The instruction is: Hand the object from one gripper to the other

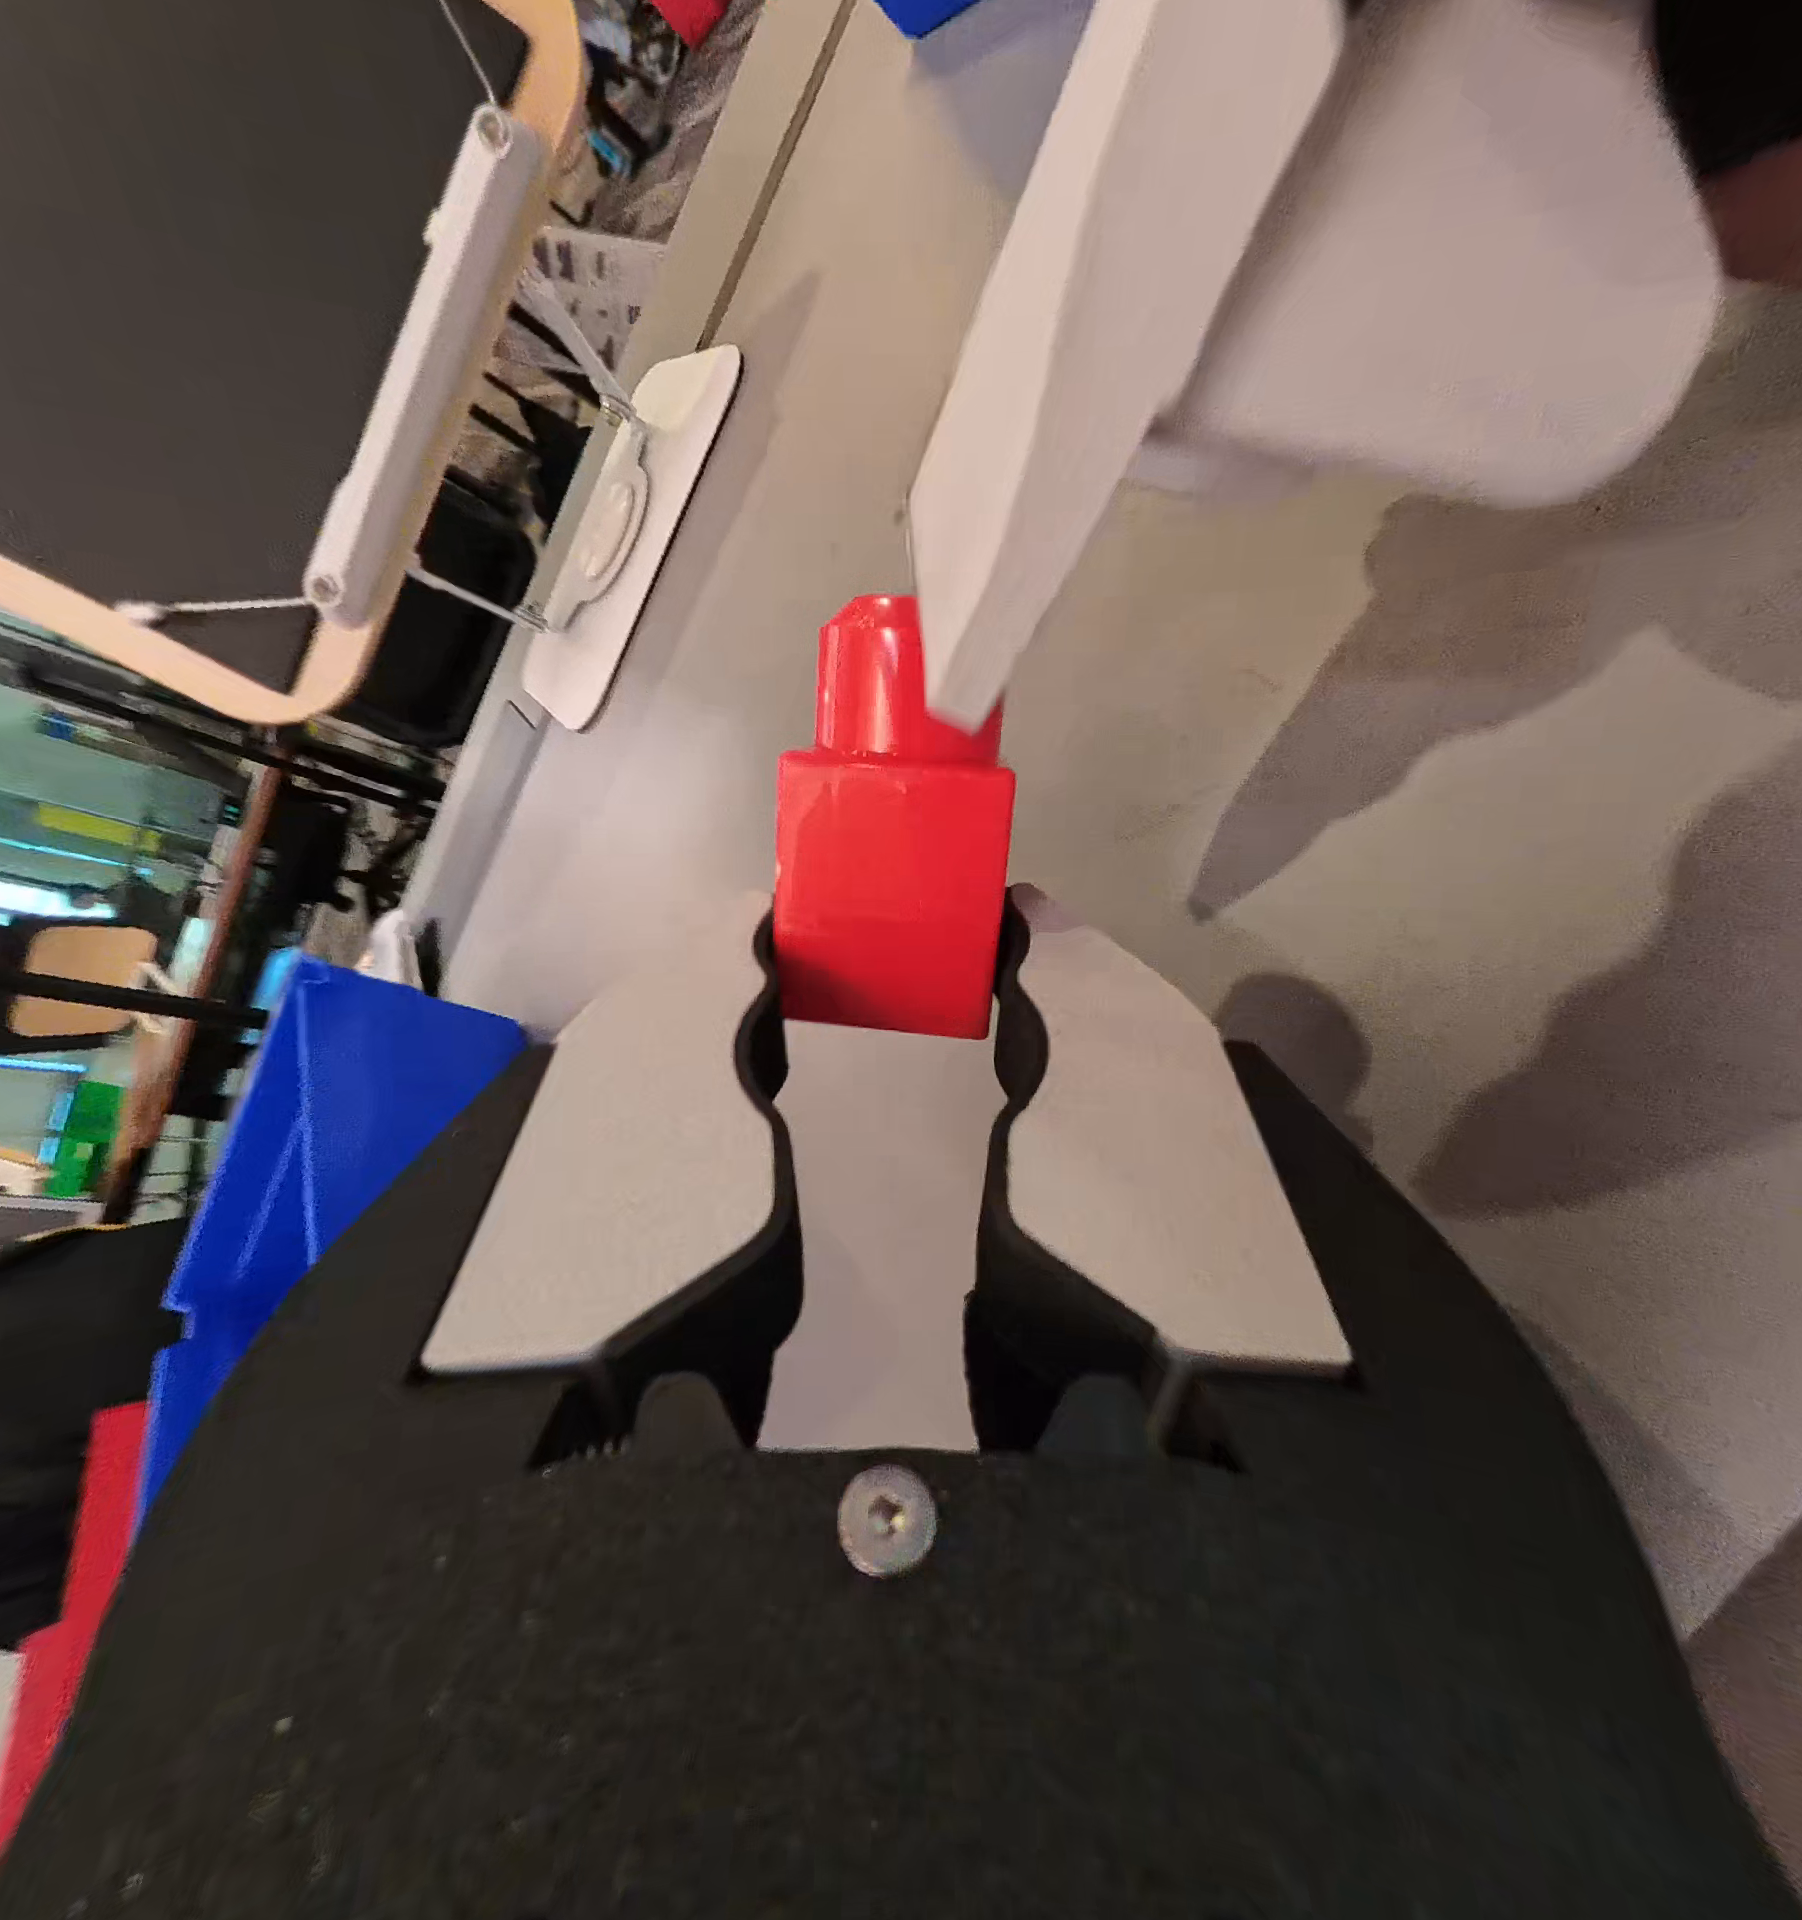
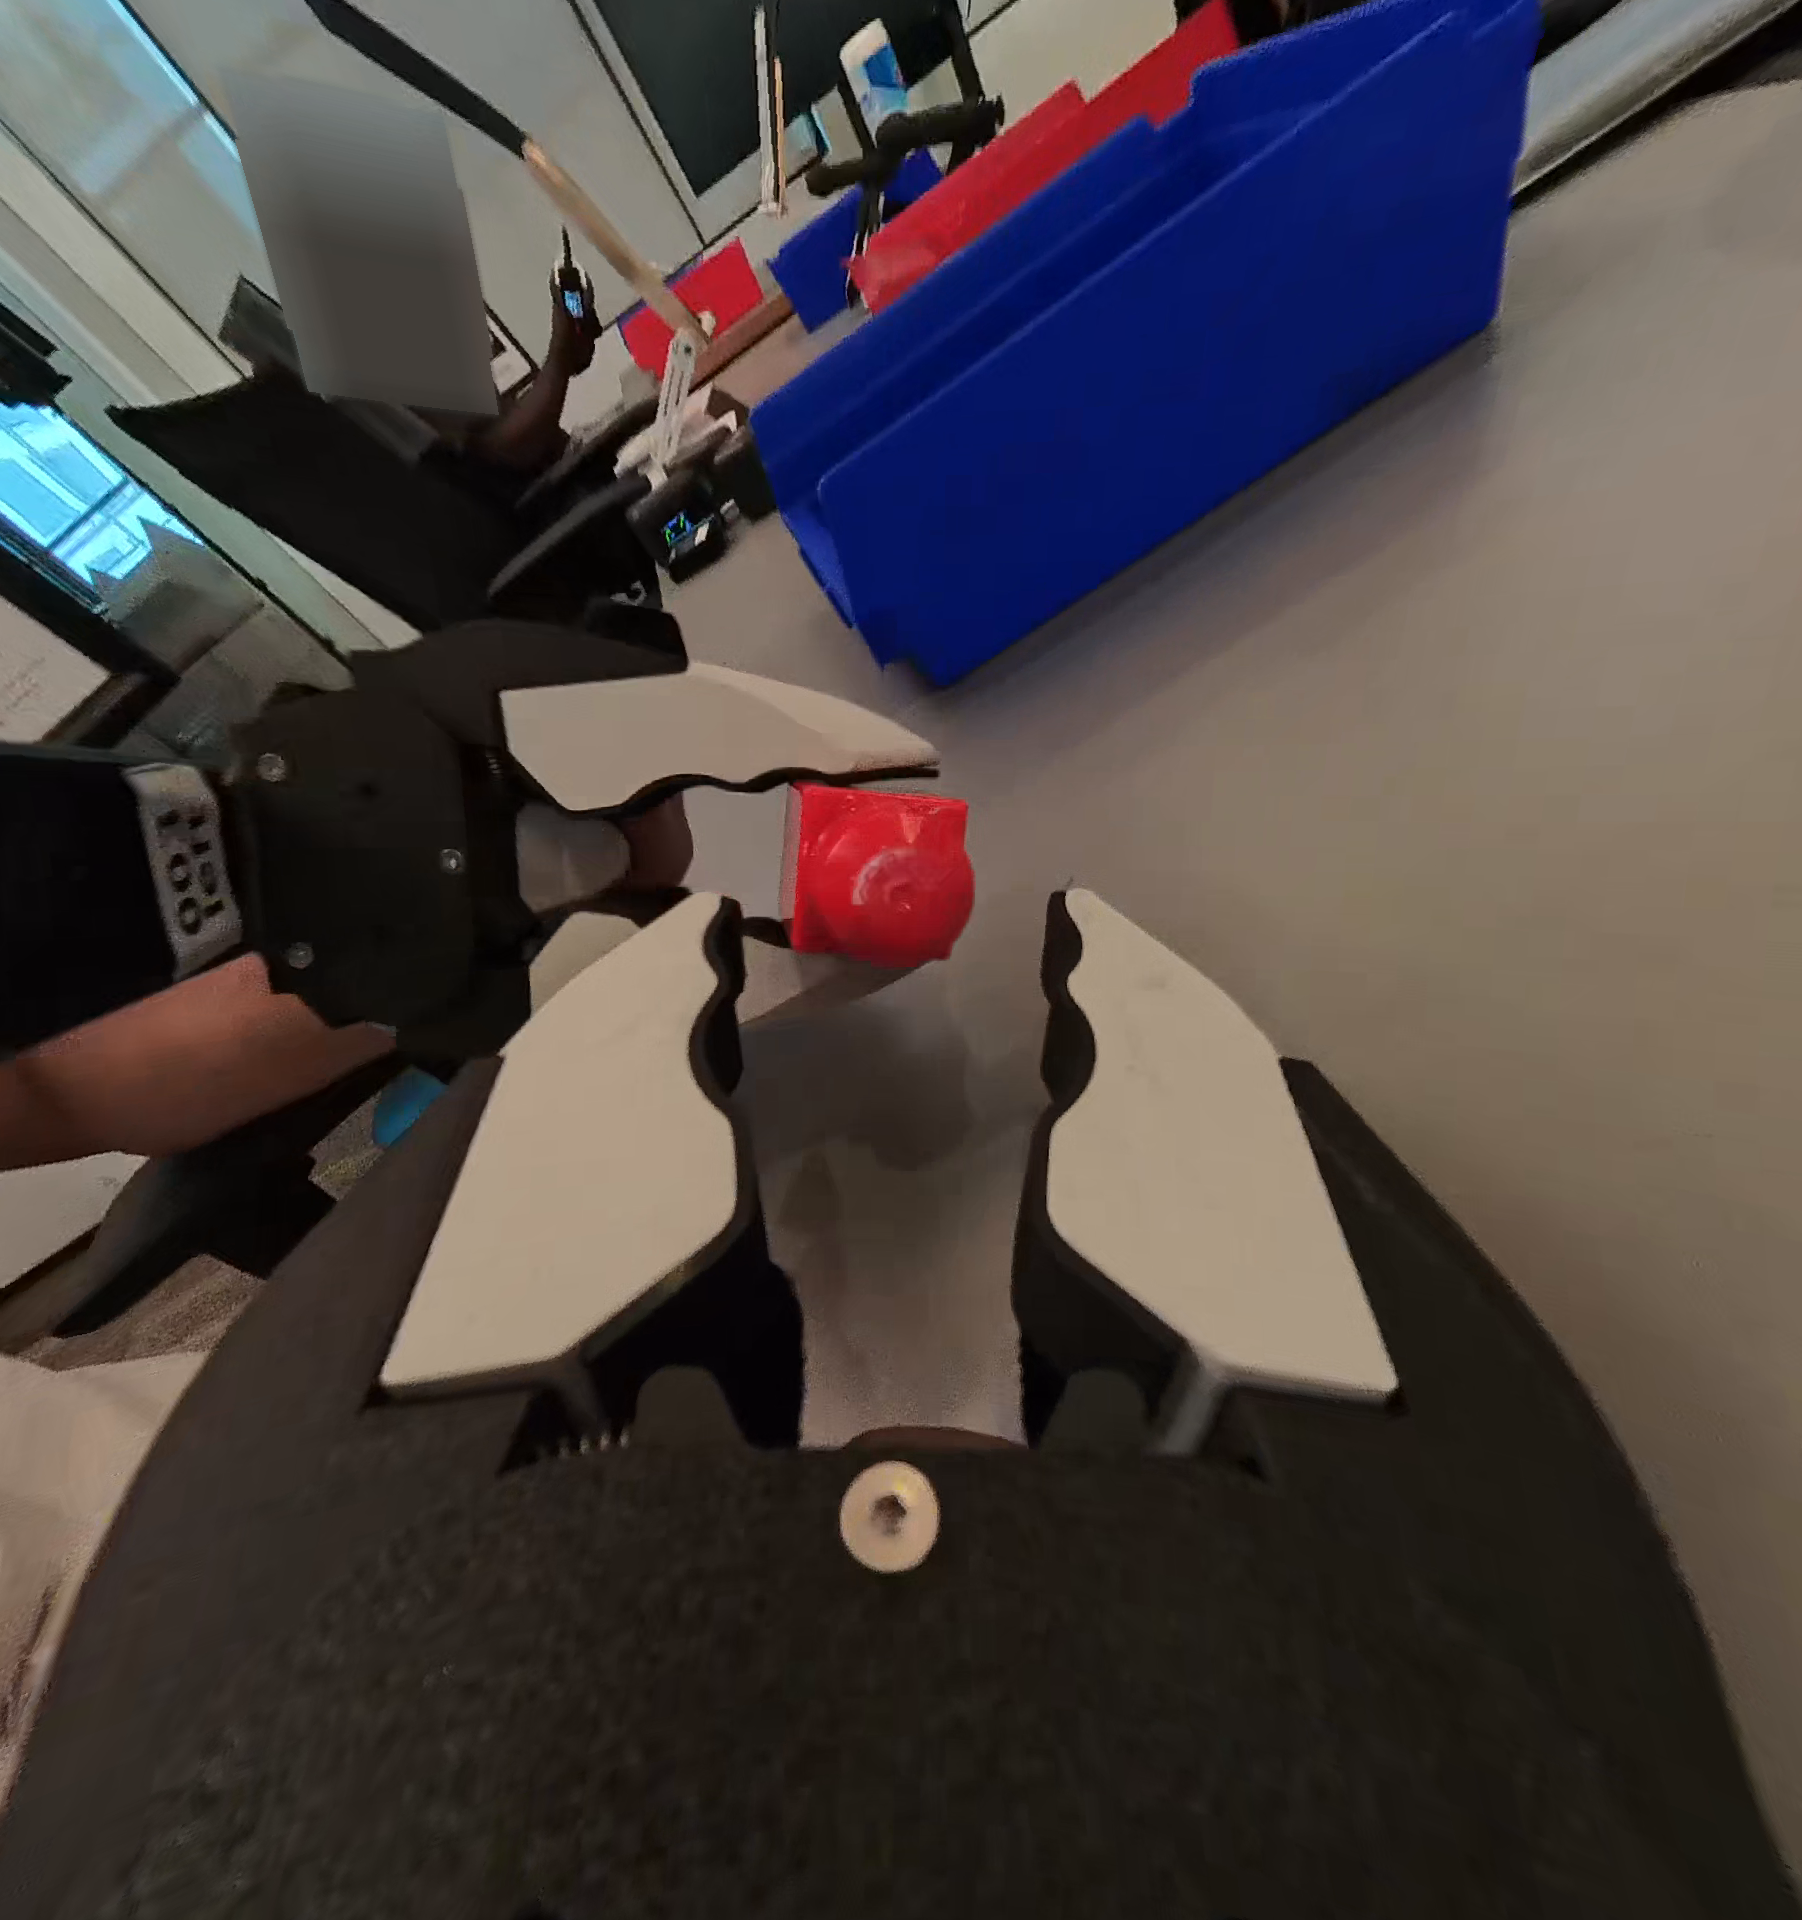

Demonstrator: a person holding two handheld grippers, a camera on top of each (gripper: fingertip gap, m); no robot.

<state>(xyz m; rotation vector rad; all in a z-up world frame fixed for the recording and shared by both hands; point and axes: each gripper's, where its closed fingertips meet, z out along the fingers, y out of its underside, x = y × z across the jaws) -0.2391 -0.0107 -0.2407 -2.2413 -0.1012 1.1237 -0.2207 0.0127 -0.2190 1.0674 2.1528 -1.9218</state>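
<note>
While left jaws clamp the red block (image 1: 892,894), right jaws gape beside it.

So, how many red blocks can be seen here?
1. The red block is gripped by the left claw above the table; the open right claw is close to its stud. Others may be hidden in the blue bin.

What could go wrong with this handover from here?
1. The left gripper pinches only the rear of the red block, so a push might tilt it loose.
2. In the left wrist view a finger of the open right gripper already overlaps the stud; closing off-centre may slip off it.
</note>
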